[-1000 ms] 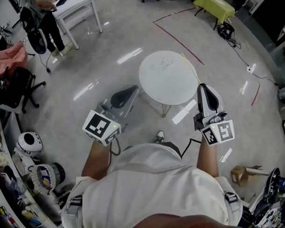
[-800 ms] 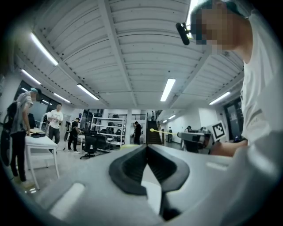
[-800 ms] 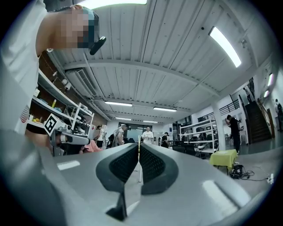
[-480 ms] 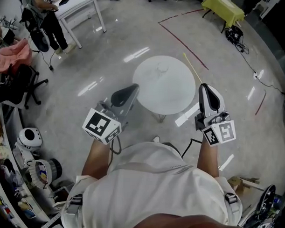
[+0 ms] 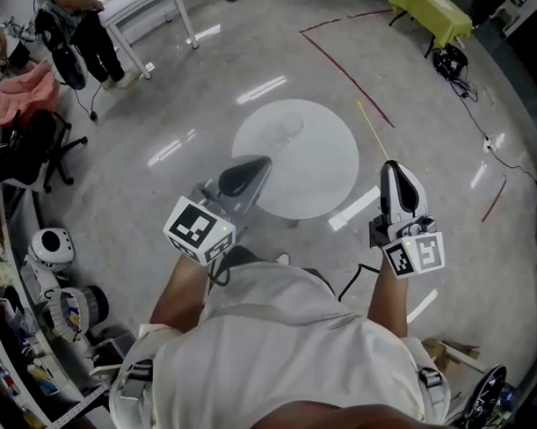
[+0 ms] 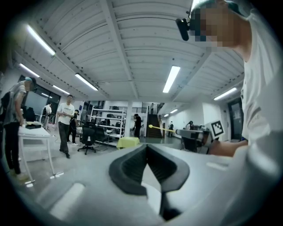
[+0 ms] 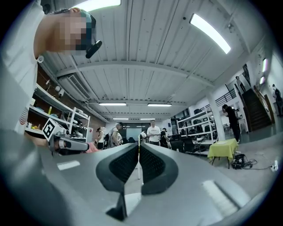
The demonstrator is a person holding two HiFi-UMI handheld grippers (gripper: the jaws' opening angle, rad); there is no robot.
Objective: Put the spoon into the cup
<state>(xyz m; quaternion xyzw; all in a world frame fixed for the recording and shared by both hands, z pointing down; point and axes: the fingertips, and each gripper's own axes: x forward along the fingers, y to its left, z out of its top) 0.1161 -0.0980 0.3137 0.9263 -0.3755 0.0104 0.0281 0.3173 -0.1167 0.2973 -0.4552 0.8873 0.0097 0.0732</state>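
A round white table [image 5: 324, 176] stands ahead of me, and a clear cup [image 5: 289, 125] sits on its far side. My right gripper [image 5: 392, 167] hovers off the table's right edge, shut on a thin yellow spoon [image 5: 371, 126] whose handle points up and away. In the right gripper view the spoon [image 7: 139, 165] shows as a pale stick clamped between the jaws of the right gripper [image 7: 139, 148]. My left gripper [image 5: 256, 164] is shut and holds nothing, with its tip over the table's near-left edge. The left gripper view shows the left gripper [image 6: 147, 150] and, beyond it, the spoon [image 6: 161, 128].
People stand by a white desk [image 5: 147, 7] at the back left. An office chair [image 5: 29, 147] with pink cloth is at the left. A yellow-green table [image 5: 433, 10] and cables are at the back right. Red tape [image 5: 342, 61] crosses the floor.
The table has come closer under the head camera. The left gripper's tip now overlaps the table's edge. The right gripper still carries the spoon.
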